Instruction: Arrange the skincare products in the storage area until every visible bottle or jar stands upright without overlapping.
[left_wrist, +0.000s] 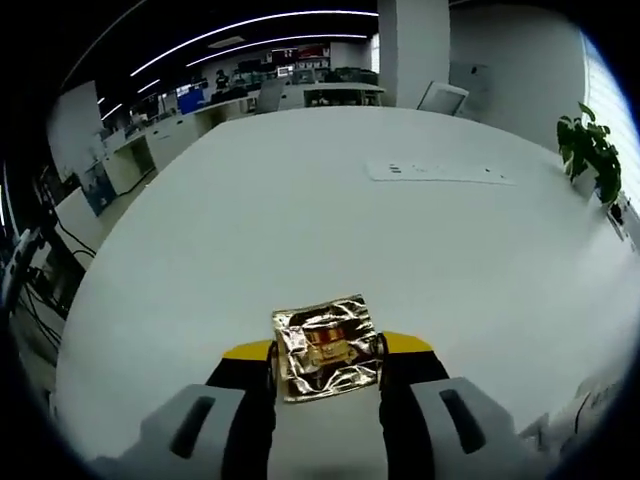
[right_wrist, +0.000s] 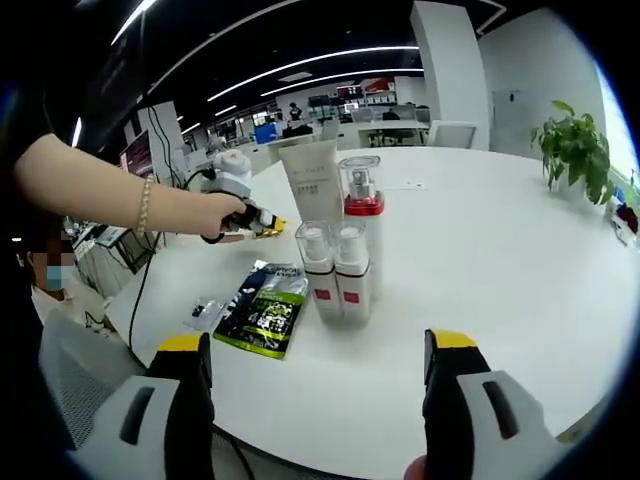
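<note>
Gold sachet's print illegible

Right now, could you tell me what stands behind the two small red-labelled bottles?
Behind the two small bottles stand a white tube and a red-collared pump bottle; their lower parts are covered.

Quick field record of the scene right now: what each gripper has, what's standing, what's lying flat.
left gripper: shut on gold foil sachet, held over the white table
right gripper: open, holding nothing
standing: white tube, red-collared bottle, two small pump bottles side by side
lying flat: green-black packet, small silver sachet
</note>
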